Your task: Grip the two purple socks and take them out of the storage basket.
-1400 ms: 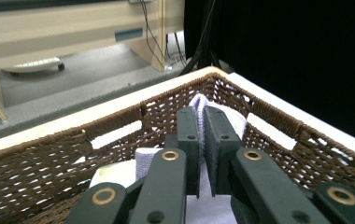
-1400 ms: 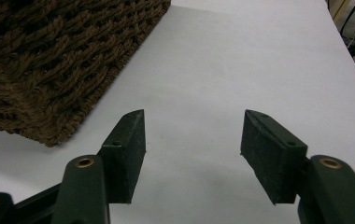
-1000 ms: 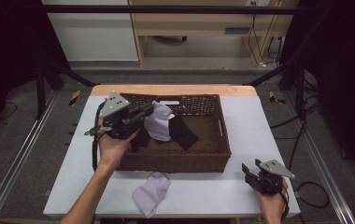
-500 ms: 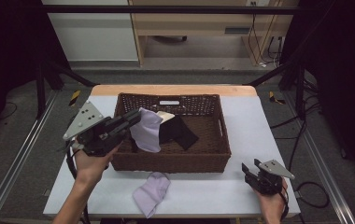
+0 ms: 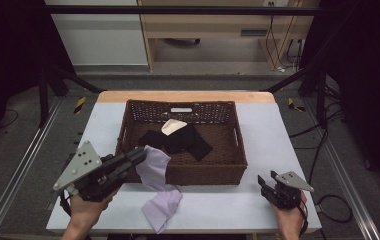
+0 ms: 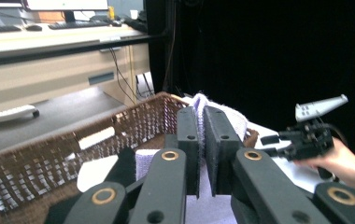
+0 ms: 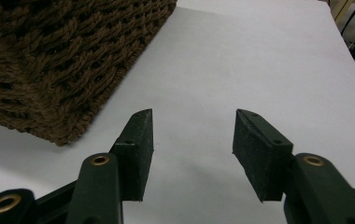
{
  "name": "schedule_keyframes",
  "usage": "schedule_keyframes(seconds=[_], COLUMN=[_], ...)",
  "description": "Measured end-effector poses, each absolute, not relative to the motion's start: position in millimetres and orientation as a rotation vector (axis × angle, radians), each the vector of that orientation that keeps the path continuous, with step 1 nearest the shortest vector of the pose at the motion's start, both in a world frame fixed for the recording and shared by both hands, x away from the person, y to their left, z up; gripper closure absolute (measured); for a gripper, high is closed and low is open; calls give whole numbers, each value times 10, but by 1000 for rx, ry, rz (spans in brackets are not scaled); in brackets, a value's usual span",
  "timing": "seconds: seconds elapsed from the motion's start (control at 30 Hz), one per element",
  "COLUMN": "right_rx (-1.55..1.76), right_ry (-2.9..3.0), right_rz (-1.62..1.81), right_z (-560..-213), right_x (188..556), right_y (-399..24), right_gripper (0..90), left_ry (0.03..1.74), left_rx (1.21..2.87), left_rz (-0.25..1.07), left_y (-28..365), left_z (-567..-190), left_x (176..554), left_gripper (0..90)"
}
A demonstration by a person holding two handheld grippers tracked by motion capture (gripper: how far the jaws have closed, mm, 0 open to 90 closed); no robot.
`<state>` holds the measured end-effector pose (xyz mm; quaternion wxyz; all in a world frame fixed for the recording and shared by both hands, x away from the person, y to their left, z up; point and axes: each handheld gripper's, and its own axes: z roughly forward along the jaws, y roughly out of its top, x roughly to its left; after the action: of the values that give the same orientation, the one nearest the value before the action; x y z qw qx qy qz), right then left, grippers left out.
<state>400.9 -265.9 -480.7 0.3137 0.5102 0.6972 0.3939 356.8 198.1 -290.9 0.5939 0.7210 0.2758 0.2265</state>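
At the front-left corner of the basket [image 5: 205,174], the fingers of the left gripper [image 5: 140,154] clench the lilac cloth [image 5: 156,167]. It hangs, apparently, just above the second cloth [image 5: 163,209] on the tabletop [image 5: 218,210]. The right gripper [image 5: 264,183] lies well apart, fingers released.

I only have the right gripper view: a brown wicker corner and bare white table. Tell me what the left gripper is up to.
Observer: The left gripper is shut on a pale lavender cloth, which drapes over the front rim of the brown wicker basket.
Operator: List what lies inside the basket.
Observer: A black cloth, with a cream cloth at its far edge.
Operator: Report anything loose on the table.
Observer: A second lavender cloth lies on the white table in front of the basket, just below the held one.
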Motion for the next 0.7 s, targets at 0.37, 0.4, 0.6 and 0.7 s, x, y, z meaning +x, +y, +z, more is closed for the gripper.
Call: schedule_keyframes(seconds=[0.37,0.4,0.6,0.7], right_rx=[1349,1348,1352,1352], right_ry=[1841,1843,1847,1843], right_rz=[1038,1033,1029,1025], right_z=[-4811,-4817,-4829,-4835], right_x=[3999,4002,3998,3995], right_y=[-2638,-2639,-2628,-2632], right_gripper=[475,474,468,448], left_ry=[718,728,770,789], left_rx=[1802,1825,1912,1943], left_rz=[415,406,365,346], left_y=[1913,1898,1811,1761], left_z=[-3555,-3638,-3964,-4101], left_x=[3575,3580,3613,3653], left_gripper=[843,843,843,843])
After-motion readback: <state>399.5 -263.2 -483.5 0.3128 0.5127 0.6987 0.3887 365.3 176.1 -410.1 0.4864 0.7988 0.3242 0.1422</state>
